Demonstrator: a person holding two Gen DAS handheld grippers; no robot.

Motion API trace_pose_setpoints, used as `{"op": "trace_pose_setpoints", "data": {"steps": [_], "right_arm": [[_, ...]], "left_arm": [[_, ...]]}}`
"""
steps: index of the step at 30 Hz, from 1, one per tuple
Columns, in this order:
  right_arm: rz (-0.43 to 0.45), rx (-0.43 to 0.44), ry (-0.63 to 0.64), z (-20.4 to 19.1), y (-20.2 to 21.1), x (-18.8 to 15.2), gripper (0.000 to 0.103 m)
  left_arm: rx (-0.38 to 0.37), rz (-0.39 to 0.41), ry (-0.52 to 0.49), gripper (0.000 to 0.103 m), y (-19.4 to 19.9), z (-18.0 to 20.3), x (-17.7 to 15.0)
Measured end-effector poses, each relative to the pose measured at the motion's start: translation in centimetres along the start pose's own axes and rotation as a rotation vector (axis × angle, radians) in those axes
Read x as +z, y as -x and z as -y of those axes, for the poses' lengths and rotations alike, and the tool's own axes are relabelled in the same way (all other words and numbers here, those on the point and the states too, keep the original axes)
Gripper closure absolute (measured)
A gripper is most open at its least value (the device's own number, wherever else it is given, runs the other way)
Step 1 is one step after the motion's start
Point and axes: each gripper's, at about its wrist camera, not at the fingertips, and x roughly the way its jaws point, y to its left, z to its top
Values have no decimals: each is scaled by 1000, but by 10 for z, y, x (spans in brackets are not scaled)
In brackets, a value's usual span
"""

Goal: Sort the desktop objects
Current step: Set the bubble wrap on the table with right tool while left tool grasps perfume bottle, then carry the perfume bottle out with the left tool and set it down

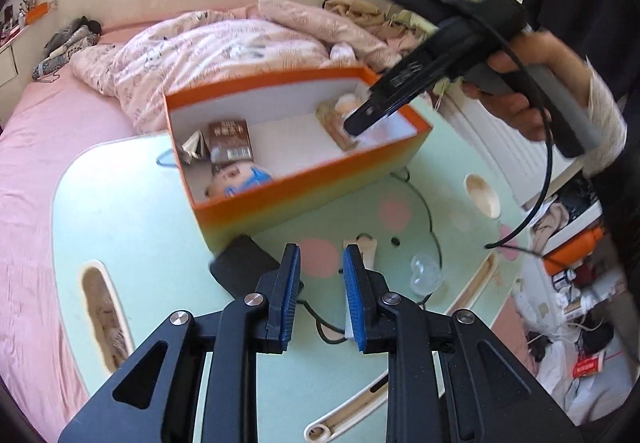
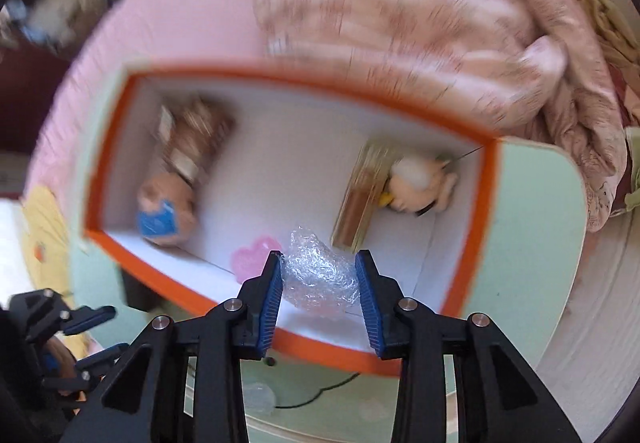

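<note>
An orange-rimmed box (image 1: 280,187) stands on the mint-green table (image 1: 140,227). In the right wrist view my right gripper (image 2: 318,271) is shut on a wad of clear bubble wrap (image 2: 320,283), held just over the box's near rim (image 2: 160,269). Inside lie a doll head with a blue mask (image 2: 164,215), a brown packet (image 2: 196,139), a gold packet (image 2: 360,203) and a pale plush (image 2: 416,183). In the left wrist view a hand (image 1: 520,103) dips the right gripper (image 1: 356,127) into the box's right end. My left gripper (image 1: 320,255) is open with nothing between its fingers, low over the table in front of the box.
On the table near the left gripper lie a black block (image 1: 240,263), a beige tag-like item (image 1: 366,247), a clear plastic piece (image 1: 424,271) and a thin black cable (image 1: 432,227). A pink bed with a rumpled quilt (image 1: 208,55) lies behind. Clutter fills the floor at right.
</note>
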Motion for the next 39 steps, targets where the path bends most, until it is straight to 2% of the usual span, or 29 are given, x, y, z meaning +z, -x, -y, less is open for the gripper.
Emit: {"op": "trace_pose_setpoints", "data": {"steps": [3, 7, 10, 13, 17, 18, 20, 22, 24, 25, 27, 30, 31, 32, 33, 35, 37, 39], "right_arm": [[171, 59, -71, 11, 46, -27, 68], [335, 110, -102, 12, 85, -91, 67], [343, 82, -132, 8, 57, -139, 67], [289, 103, -154, 4, 22, -163, 67], [292, 135, -176, -2, -7, -169, 66], [303, 141, -164, -3, -7, -167, 66], [328, 159, -149, -4, -5, -164, 58], [375, 186, -168, 0, -3, -165, 37], [416, 218, -202, 9, -2, -167, 23], [429, 231, -215, 13, 0, -169, 22], [451, 256, -239, 20, 3, -171, 22], [443, 275, -258, 27, 2, -170, 22], [437, 274, -255, 28, 1, -170, 22], [432, 272, -253, 28, 0, -171, 22], [427, 269, -253, 28, -1, -172, 22], [421, 277, -252, 28, -3, -173, 22], [422, 283, -256, 30, -3, -173, 22], [429, 281, -262, 32, -3, -174, 22]], "left_arm": [[-37, 2, 2, 80, 7, -2, 23], [-86, 5, 4, 79, 15, -4, 53], [-56, -66, 37, 79, -21, 1, 84], [80, -166, 68, 79, -77, 7, 100], [181, -267, 101, 79, -137, 15, 106], [187, -274, 116, 79, -144, 15, 108], [203, -270, 144, 77, -154, 15, 112], [211, -249, 147, 72, -158, 16, 116], [227, -248, 135, 69, -162, 16, 120], [232, -254, 138, 64, -164, 16, 121], [216, -272, 144, 64, -170, 16, 121], [256, -274, 68, 64, -177, 23, 116], [274, -273, 39, 65, -180, 26, 114], [284, -270, 25, 76, -180, 26, 113], [288, -266, 22, 83, -179, 24, 113], [285, -255, 25, 84, -175, 20, 112], [250, -240, 50, 84, -166, 12, 113], [235, -177, 42, 84, -138, 12, 115]]}}
